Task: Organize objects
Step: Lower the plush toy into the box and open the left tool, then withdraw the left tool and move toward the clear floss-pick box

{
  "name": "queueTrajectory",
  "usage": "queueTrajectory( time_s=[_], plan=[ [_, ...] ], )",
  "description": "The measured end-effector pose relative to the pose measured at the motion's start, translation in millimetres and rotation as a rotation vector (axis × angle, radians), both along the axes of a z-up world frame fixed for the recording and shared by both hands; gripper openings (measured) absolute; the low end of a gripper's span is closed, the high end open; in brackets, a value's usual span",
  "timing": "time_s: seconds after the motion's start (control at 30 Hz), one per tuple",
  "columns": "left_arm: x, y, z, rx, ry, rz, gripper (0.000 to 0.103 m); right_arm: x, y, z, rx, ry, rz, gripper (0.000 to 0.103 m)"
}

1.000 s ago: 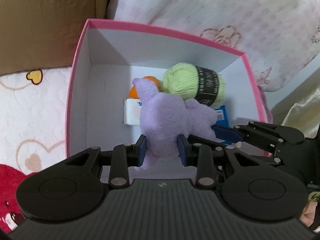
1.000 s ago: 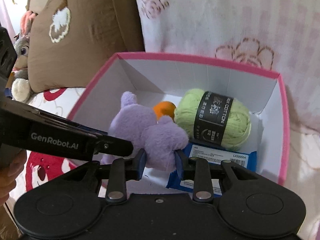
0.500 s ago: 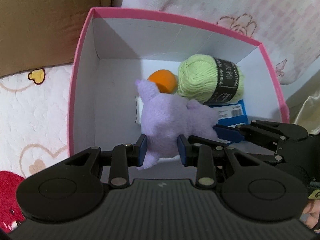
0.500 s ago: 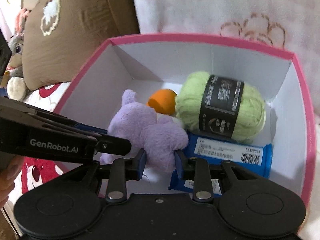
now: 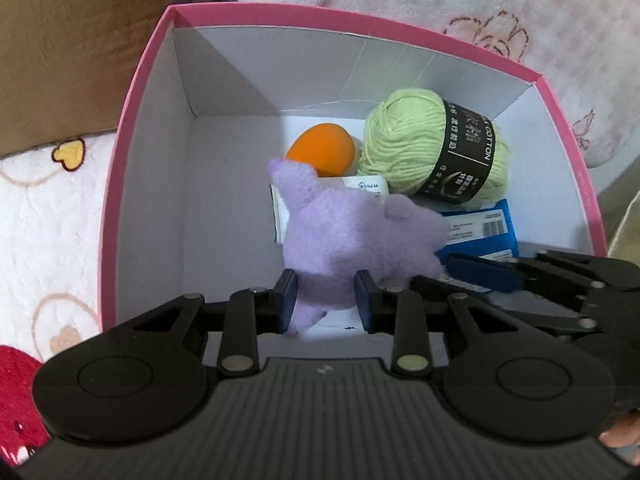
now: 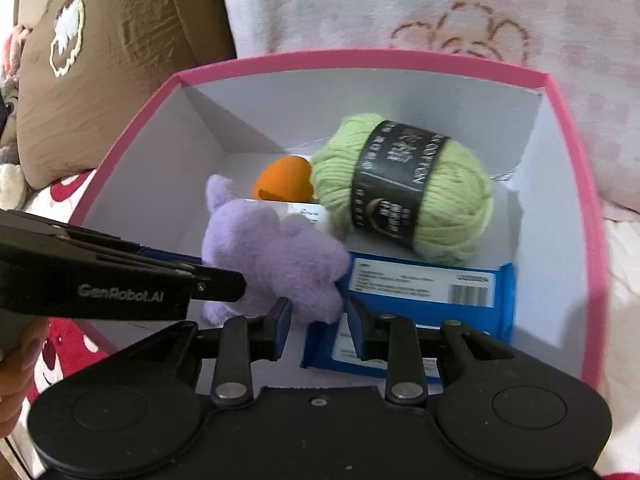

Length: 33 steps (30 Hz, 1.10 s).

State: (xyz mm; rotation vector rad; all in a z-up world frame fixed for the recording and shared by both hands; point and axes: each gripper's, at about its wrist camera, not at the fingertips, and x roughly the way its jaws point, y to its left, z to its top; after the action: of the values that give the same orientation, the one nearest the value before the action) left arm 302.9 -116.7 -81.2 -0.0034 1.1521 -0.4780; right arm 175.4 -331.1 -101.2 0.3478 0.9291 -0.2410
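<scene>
Both clamped on purple plush toy (image 5: pixel 352 236): left gripper (image 5: pixel 325 296) lower centre, right gripper (image 6: pixel 315 318) likewise. Toy inside pink box (image 5: pixel 132 120), above blue packet (image 6: pixel 420 284), beside green yarn (image 5: pixel 432 152) and orange ball (image 5: pixel 322 150). Only in right view: brown cushion (image 6: pixel 104 40), upper left. Pink patterned bedding (image 5: pixel 440 8) behind box.
</scene>
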Motion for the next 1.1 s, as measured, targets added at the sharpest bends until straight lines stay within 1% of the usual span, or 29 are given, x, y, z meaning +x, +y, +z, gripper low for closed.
queueTrajectory(
  time_s=[0.13,0.2,0.37,0.43,0.5,0.6,0.7,0.8,0.87,0.9,0.97,1.07,1.1],
  plan=[
    [-12,0,12,0.033,-0.049,-0.021,0.032,-23,-4,17,0.023,-0.052,-0.014,0.035],
    [-18,3,19,0.024,-0.065,-0.037,0.033,-33,-3,27,0.019,-0.076,-0.016,0.036],
    [-32,14,40,-0.018,-0.072,-0.051,0.034,-53,4,53,0.005,-0.116,-0.001,0.036],
    [-40,17,51,-0.021,-0.089,-0.072,0.034,-56,10,63,-0.004,-0.122,0.013,0.036],
    [-48,21,62,-0.008,-0.105,-0.094,0.034,-61,17,74,-0.027,-0.126,0.030,0.037],
    [-58,29,77,-0.006,-0.099,-0.121,0.034,-69,30,91,-0.063,-0.126,0.059,0.041],
    [-68,36,91,-0.007,-0.093,-0.142,0.038,-80,44,107,-0.103,-0.116,0.080,0.043],
    [-80,42,106,0.010,-0.120,-0.153,0.041,-88,56,120,-0.128,-0.112,0.094,0.044],
    [-88,47,115,0.014,-0.127,-0.158,0.041,-94,64,128,-0.148,-0.109,0.100,0.046],
    [-93,50,119,0.009,-0.141,-0.193,0.041,-98,67,133,-0.158,-0.111,0.100,0.047],
    [-104,56,126,0.009,-0.149,-0.201,0.041,-106,74,140,-0.173,-0.119,0.103,0.049],
    [-121,64,135,-0.004,-0.146,-0.219,0.041,-121,85,151,-0.182,-0.135,0.117,0.058],
    [-126,66,136,-0.009,-0.143,-0.228,0.041,-126,88,153,-0.187,-0.139,0.124,0.064]
  ],
)
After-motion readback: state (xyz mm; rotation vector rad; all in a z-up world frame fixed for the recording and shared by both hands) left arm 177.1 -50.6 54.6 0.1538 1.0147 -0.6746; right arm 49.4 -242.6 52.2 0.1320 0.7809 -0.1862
